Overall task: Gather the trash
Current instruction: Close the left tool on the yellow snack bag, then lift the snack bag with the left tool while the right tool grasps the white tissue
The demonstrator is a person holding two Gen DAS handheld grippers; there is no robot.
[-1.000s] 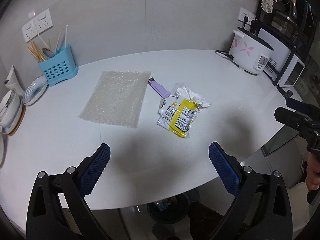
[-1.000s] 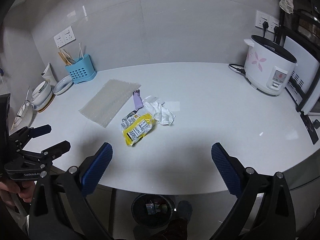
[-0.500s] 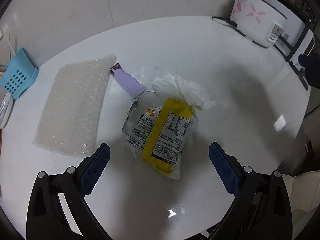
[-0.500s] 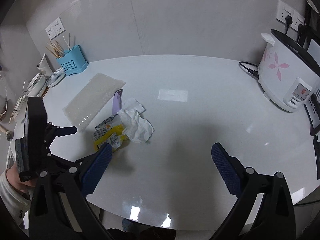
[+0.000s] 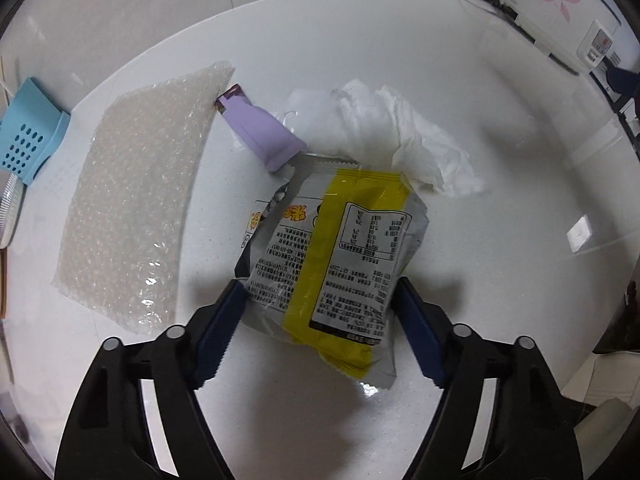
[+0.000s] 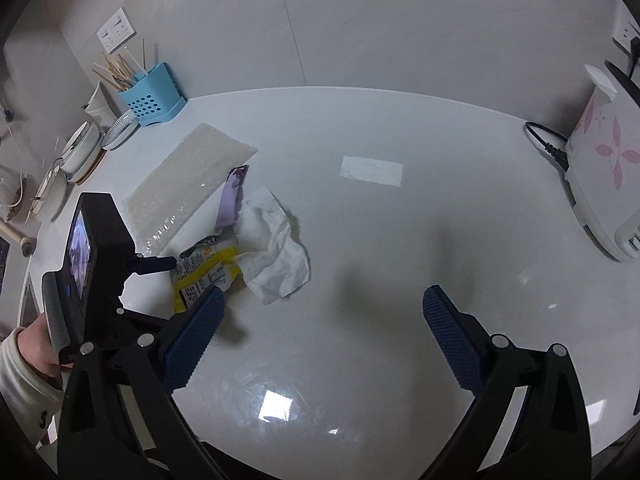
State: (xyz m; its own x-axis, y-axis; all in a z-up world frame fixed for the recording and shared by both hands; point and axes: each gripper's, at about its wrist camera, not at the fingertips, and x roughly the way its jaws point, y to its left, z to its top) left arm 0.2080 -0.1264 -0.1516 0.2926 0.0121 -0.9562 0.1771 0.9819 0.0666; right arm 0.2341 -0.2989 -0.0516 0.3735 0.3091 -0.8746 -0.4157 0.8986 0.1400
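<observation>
Four bits of trash sit on the white counter (image 5: 500, 128): one yellow-and-silver snack wrapper (image 5: 336, 264), one crumpled white tissue (image 5: 384, 128), one purple packet (image 5: 260, 132) and one bubble-wrap sheet (image 5: 132, 204). The left gripper (image 5: 320, 312) has its two blue pads on either side of the snack wrapper, apparently touching its edges, though I can't tell if it's actually clamped. The right gripper (image 6: 320, 320) hangs wide apart over bare counter, holding nothing.

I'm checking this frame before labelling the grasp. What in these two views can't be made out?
- Whether the left tool already pinches the snack wrapper: left view, the wrapper covers the fingertips.
- The wrapper's near end: right view, hidden behind the right tool's left finger.
- What lies under the crumpled tissue: both views.
- The rice cooker: cut off by the edge in both views.
- The wrapper's small print: unreadable.
</observation>
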